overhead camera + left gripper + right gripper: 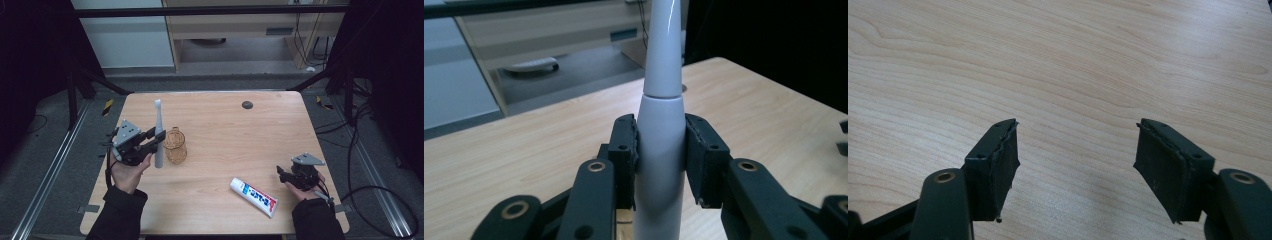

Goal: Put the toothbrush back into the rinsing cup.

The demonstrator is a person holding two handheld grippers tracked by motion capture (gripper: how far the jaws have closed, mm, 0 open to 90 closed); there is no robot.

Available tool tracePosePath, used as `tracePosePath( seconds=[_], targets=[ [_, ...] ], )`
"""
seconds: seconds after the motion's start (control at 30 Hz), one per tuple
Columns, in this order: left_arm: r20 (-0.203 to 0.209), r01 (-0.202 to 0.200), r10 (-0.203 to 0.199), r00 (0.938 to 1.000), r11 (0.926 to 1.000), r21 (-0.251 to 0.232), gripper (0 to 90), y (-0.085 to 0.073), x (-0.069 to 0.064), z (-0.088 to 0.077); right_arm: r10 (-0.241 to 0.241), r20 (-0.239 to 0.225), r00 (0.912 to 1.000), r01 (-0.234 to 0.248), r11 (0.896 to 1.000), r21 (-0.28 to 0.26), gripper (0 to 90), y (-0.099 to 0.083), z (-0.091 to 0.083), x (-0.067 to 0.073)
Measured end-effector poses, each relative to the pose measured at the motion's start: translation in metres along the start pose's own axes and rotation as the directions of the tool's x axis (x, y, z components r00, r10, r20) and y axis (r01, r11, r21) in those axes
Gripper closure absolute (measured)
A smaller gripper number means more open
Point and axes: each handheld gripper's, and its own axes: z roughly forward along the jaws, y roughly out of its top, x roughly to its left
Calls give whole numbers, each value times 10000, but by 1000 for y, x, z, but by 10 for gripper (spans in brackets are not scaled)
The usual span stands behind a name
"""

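Overhead, toothbrush (661,125) head cut off

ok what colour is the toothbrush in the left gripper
Pale grey-white all over, handle and neck alike; the toothbrush shows best in the left gripper view.

Your grey electric toothbrush (159,134) stands upright, clamped at its handle, just beside the amber cup (175,145).
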Motion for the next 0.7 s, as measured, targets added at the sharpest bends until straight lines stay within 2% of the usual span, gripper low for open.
tracePosePath(
  seconds=[0.27, 0.4, 0.7],
  targets=[
    [-611, 262, -311, 9976, 9966, -784, 671, 6, 12, -3, 4, 21, 10000, -4, 10000, 44, 333, -1, 1, 0],
    [-819, 430, -542, 9952, 9903, -1319, 671, 12, 17, 2, -14, 52, 10000, 14, 10000, 88, 333, -1, 3, 0],
    [-1110, 465, -689, 9914, 9800, -1935, 671, 19, 17, 16, 2, 25, 10000, -2, 10000, 78, 333, -1, 2, 0]
  ],
)
